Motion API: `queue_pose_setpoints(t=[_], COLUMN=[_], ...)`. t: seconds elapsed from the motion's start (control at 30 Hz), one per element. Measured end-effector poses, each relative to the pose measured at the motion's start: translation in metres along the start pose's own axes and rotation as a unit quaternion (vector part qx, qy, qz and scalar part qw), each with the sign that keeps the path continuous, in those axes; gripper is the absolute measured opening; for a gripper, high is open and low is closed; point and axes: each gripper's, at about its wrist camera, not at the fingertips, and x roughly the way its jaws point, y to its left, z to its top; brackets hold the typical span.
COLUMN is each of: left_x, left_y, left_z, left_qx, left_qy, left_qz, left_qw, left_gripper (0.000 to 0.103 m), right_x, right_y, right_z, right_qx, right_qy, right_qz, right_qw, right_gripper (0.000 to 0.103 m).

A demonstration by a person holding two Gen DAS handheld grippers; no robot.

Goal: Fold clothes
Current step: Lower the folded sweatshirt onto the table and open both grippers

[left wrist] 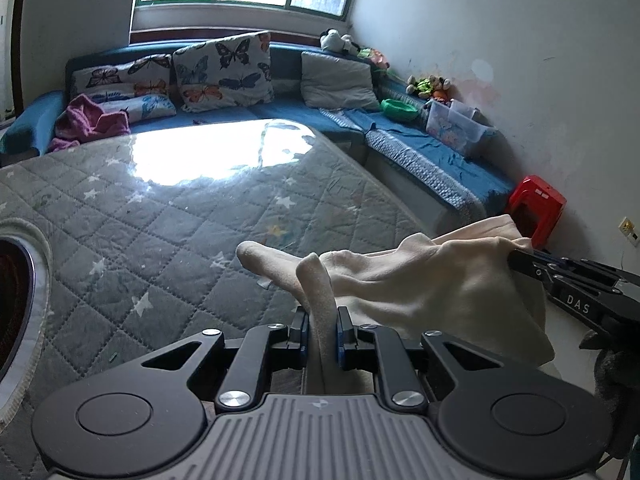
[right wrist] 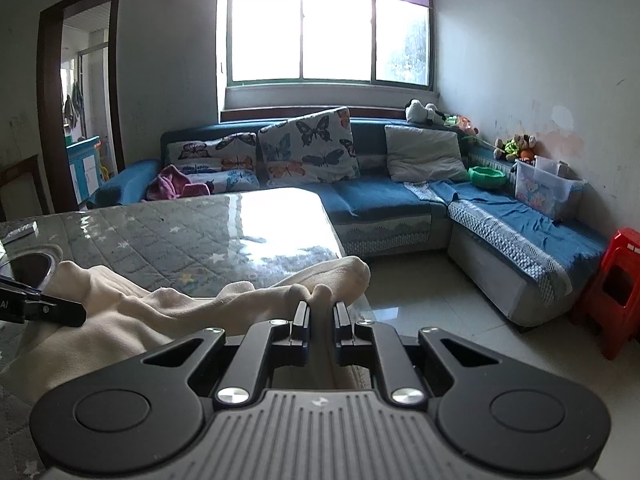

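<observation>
A cream garment [left wrist: 420, 284] hangs bunched and creased between my fingers [left wrist: 298, 328], one fold pinched upright in my left pair, another edge caught in my right pair, rounded ends poking out beyond my fingertips.

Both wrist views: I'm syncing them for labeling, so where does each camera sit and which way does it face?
Left wrist: on the left gripper, facing the table and sofa; its jaws pinch the cream garment, right gripper alongside.
Right wrist: on the right gripper, facing the window; left gripper alongside.
Shared: garment, table, sofa, red stool.
</observation>
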Motion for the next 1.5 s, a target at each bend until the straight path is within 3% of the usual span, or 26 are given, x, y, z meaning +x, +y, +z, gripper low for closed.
queue_pose_setpoints(t=[0.33,0.57,0.9,1.23,1.5], left_x=[0.023,0.03,0.029,0.029,0.015], left_y=[0.015,0.024,0.032,0.044,0.025], left_z=[-0.005,-0.011,-0.011,-0.005,-0.012], left_qx=[-0.011,-0.021,-0.029,-0.032,-0.009], left_qy=[0.031,0.048,0.05,0.044,0.035], left_qz=[0.008,0.015,0.022,0.044,0.028], left_qw=[0.9994,0.9985,0.9981,0.9975,0.999], left_gripper=[0.015,0.019,0.029,0.033,0.039], right_x=[0.031,0.039,0.063,0.086,0.044], right_y=[-0.004,-0.008,0.007,0.011,0.015], right_z=[-0.01,-0.013,-0.014,-0.016,-0.027], right_qx=[0.011,0.011,0.021,0.018,0.013], right_qy=[0.036,0.047,0.069,0.082,0.077], right_qz=[-0.01,-0.038,0.02,0.016,0.022], right_qw=[0.999,0.998,0.997,0.996,0.997], right_gripper=[0.012,0.015,0.015,0.016,0.035])
